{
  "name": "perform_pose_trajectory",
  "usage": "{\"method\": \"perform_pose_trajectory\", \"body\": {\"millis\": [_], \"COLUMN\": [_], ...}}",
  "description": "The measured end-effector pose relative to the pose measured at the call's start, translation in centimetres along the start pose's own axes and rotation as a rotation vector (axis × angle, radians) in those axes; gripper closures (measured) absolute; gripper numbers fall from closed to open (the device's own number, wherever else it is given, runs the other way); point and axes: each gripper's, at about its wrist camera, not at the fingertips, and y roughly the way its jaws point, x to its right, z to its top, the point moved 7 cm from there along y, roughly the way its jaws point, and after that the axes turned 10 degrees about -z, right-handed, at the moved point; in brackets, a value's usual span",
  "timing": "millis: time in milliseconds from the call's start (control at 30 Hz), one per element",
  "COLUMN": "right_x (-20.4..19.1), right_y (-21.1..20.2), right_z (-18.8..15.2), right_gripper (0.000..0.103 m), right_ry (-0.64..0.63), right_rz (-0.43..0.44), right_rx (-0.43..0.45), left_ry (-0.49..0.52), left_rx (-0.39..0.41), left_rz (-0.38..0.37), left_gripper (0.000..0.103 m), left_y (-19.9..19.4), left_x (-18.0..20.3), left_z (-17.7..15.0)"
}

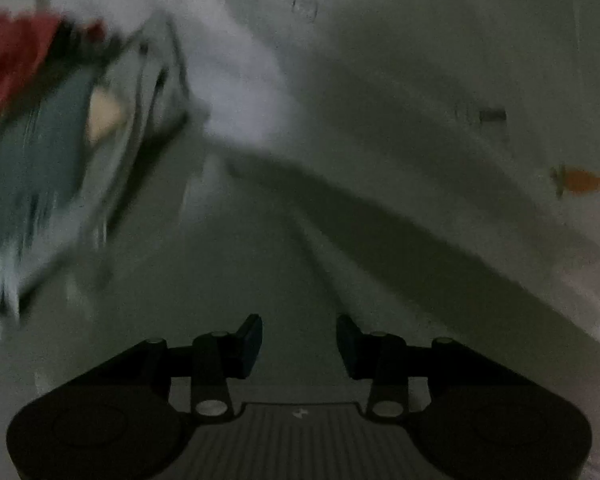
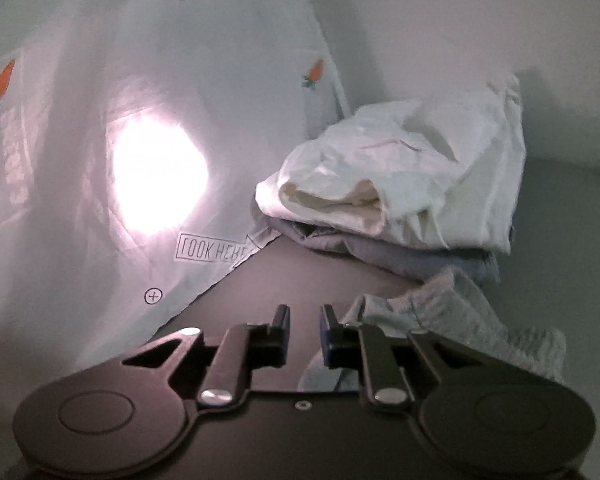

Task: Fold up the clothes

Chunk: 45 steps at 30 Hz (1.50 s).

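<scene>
In the right wrist view, two carrot prints (image 2: 2, 80) are counted on one hanging white sheet (image 2: 80, 160). Three garments are seen at three o'clock: one cream (image 2: 420, 168), one grey-blue (image 2: 420, 258), one speckled grey (image 2: 480, 328).

Both wrist views face carrot-print cloth (image 2: 80, 140) closely.

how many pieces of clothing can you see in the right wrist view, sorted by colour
White with carrot print, hanging up: 1, the carrot-print garment
Cream white, top of the pile: 1, the cream garment
Grey-lilac, under the cream one: 1, the grey-lilac garment
Light grey ribbed, nearest the right gripper: 1, the ribbed grey garment
Total: 4
</scene>
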Motion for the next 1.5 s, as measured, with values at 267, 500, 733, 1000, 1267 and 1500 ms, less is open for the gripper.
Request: {"method": "perform_pose_trajectory", "body": {"millis": [267, 500, 733, 1000, 1267, 1500], "right_x": [0.9, -4.5, -10.0, -14.3, -17.2, -16.7], "right_y": [-1.7, -2.6, -3.3, -0.9, 2.2, -0.9], "right_z": [2.0, -10.0, -17.8, -17.5, -16.5, -15.9], "right_gripper": [0.091, 0.099, 0.099, 0.099, 0.099, 0.084], "right_ry": [-0.020, -0.304, -0.411, -0.515, -0.491, -0.512], "right_rz": [0.034, 0.199, 0.332, 0.380, 0.362, 0.327], "right_rx": [0.009, -0.286, -0.434, -0.373, -0.356, -0.334], "left_ry": [0.022, 0.176, 0.395, 0.422, 0.427, 0.334], "left_rx": [-0.087, -0.208, -0.234, -0.203, -0.159, -0.105], "left_rz": [-0.065, -0.229, -0.294, -0.329, -0.316, -0.286], "left_gripper": [0.061, 0.083, 0.083, 0.082, 0.080, 0.065], "left_y": [-1.2, 0.7, 1.9, 4.0, 7.7, 6.5], "left_x": [1.8, 7.7, 12.7, 13.9, 15.6, 14.8], "left_z": [-3.6, -7.2, -9.2, -7.3, -4.8, -2.0]}}
